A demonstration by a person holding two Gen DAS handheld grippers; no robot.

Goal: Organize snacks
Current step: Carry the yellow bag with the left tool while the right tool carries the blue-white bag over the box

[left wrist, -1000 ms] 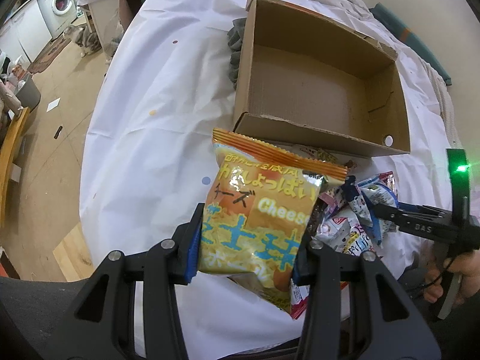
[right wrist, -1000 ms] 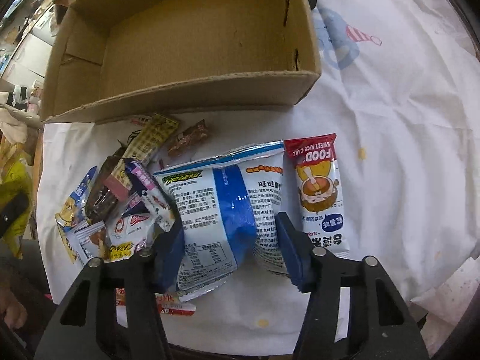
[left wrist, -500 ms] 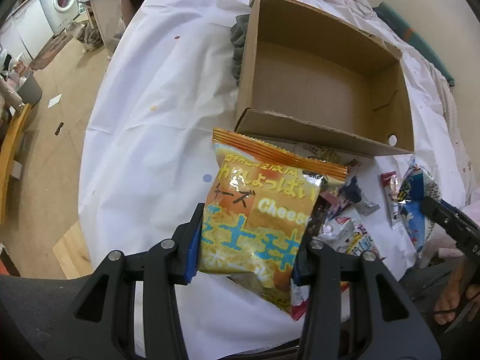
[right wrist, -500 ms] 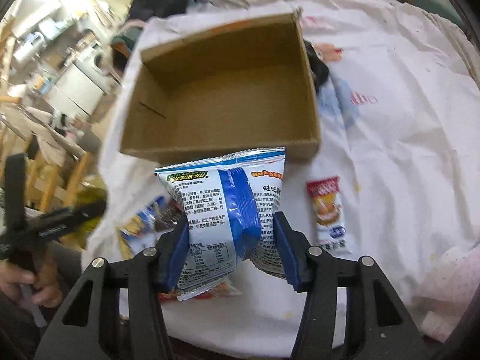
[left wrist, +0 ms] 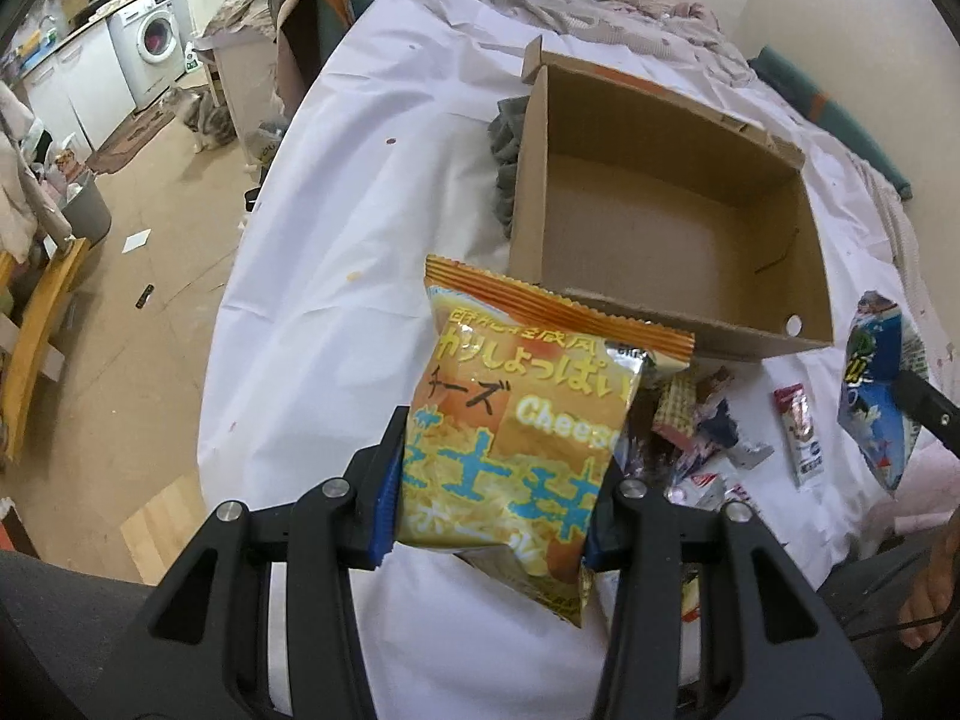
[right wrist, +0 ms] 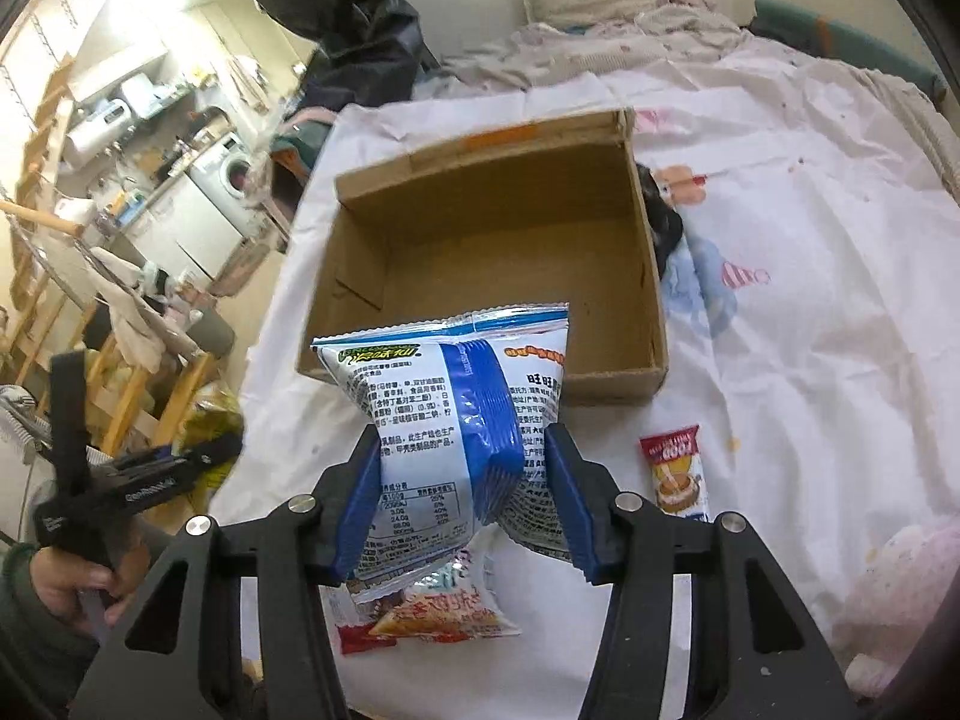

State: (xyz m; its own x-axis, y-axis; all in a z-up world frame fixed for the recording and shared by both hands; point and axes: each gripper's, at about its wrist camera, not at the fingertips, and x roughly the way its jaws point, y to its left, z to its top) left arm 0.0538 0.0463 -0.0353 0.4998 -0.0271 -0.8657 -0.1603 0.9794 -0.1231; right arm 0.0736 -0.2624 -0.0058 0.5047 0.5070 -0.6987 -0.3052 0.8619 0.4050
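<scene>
My left gripper (left wrist: 489, 483) is shut on a yellow-orange cheese snack bag (left wrist: 528, 420), held up in front of the open cardboard box (left wrist: 804, 339). In the right wrist view my right gripper (right wrist: 462, 498) is shut on a blue-and-white snack bag (right wrist: 456, 408), lifted just short of the box's near wall (right wrist: 612, 387). That blue bag (left wrist: 879, 396) also shows at the right edge of the left wrist view. The box holds nothing. A heap of small snack packets (left wrist: 696, 438) lies on the white sheet in front of the box.
A red-topped snack stick (right wrist: 675, 471) lies on the sheet right of the box, and a packet (right wrist: 432, 606) lies under my right gripper. A dark cloth (left wrist: 507, 162) sits against the box's left side. Pillows and bedding (right wrist: 600, 6) lie behind; the floor drops away left.
My right gripper has risen off the sheet with the blue bag and tilted up toward the box. The left gripper has kept its place, tilting up slightly.
</scene>
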